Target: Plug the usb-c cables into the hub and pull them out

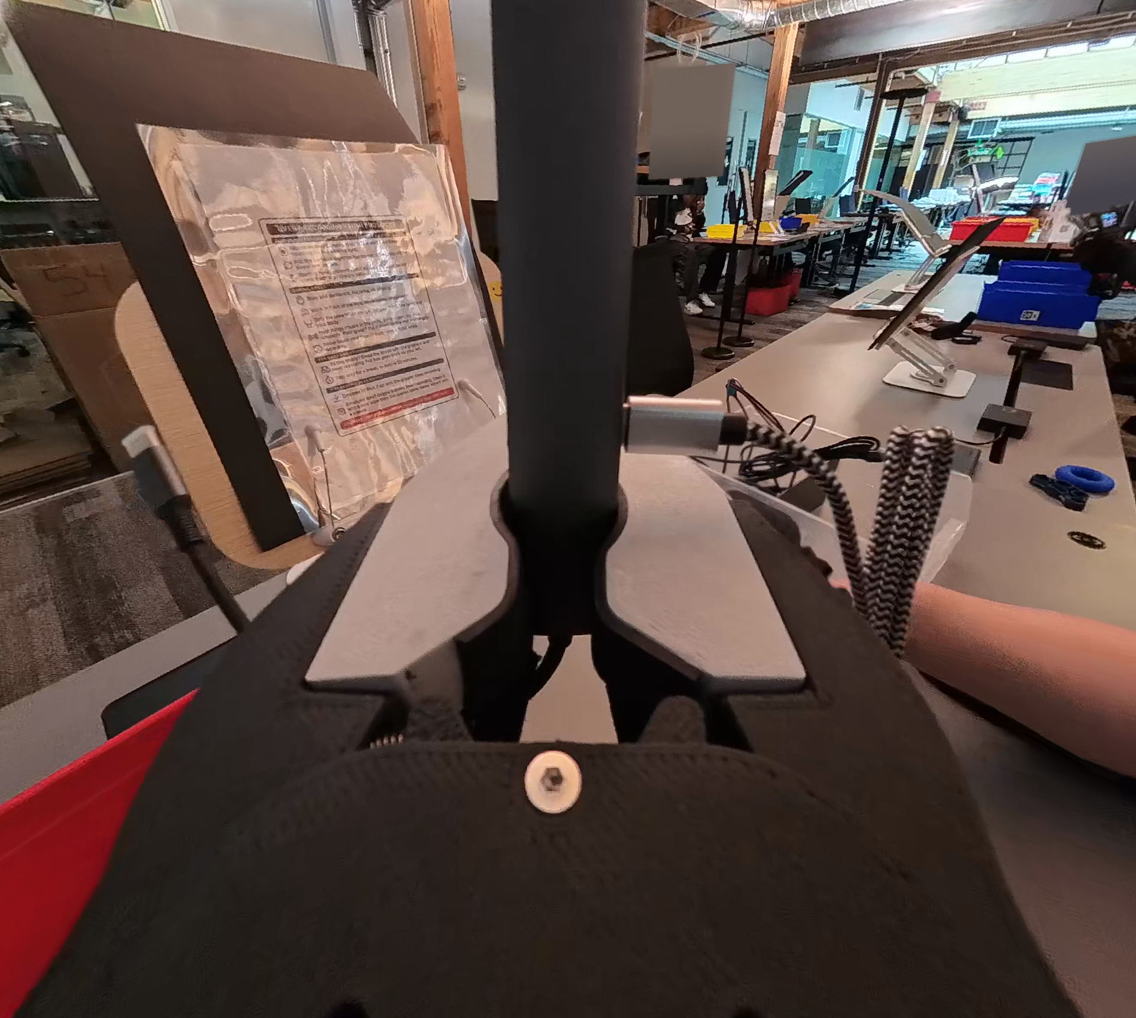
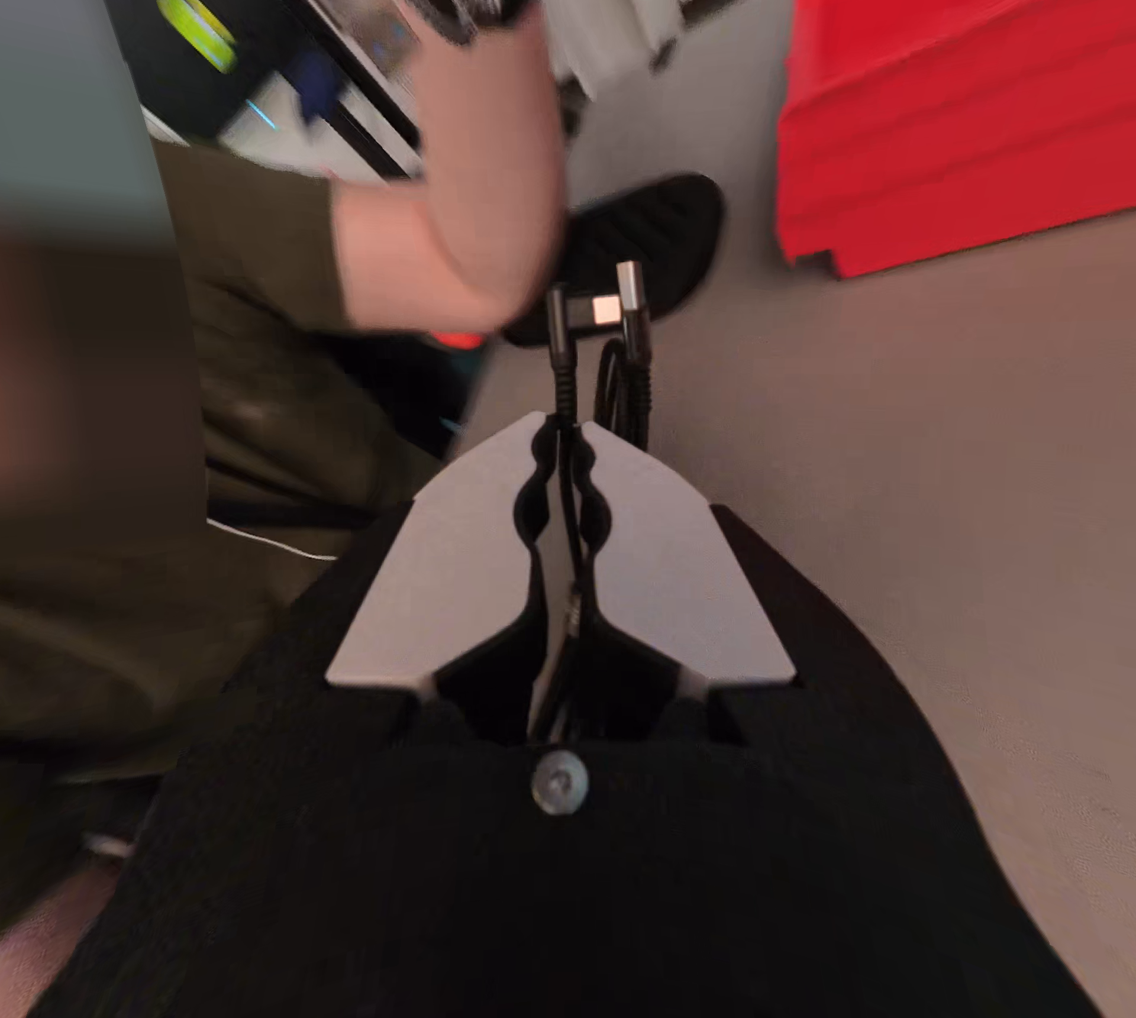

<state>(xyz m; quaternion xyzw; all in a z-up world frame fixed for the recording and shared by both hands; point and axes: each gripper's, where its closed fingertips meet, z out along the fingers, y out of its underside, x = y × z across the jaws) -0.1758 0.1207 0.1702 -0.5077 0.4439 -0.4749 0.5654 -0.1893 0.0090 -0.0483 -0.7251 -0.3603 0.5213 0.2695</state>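
1. The left tongs (image 1: 560,503) are clamped on a dark grey hub (image 1: 565,189), a long bar that stands upright from between the tips and runs out of the top of the left wrist view.
2. Just right of the hub, level with its lower part, a silver USB-C plug (image 1: 673,424) points sideways at the bar, very near it; whether it touches cannot be told.
3. That plug belongs to a black-and-white braided cable (image 1: 891,527), which hangs in a bundled loop over a person's forearm (image 1: 1014,675) at the right edge.
4. A second plug on a black cable (image 1: 161,481) hangs to the left of the left tongs, apart from the hub.
5. Behind it, a laminated instruction sheet (image 1: 332,300) leans on a dark board at the far side of the grey table (image 1: 830,374).
6. The right tongs (image 2: 564,426) are pressed together on a thin black cable (image 2: 562,386) that runs up out of the tips.
7. Just beyond the tips the cable ends in an angled plug (image 2: 584,310); a straight silver-tipped plug (image 2: 630,285) stands beside it, on its right.
8. The right wrist view is blurred; a red bin (image 2: 959,79) sits on the table at upper right.
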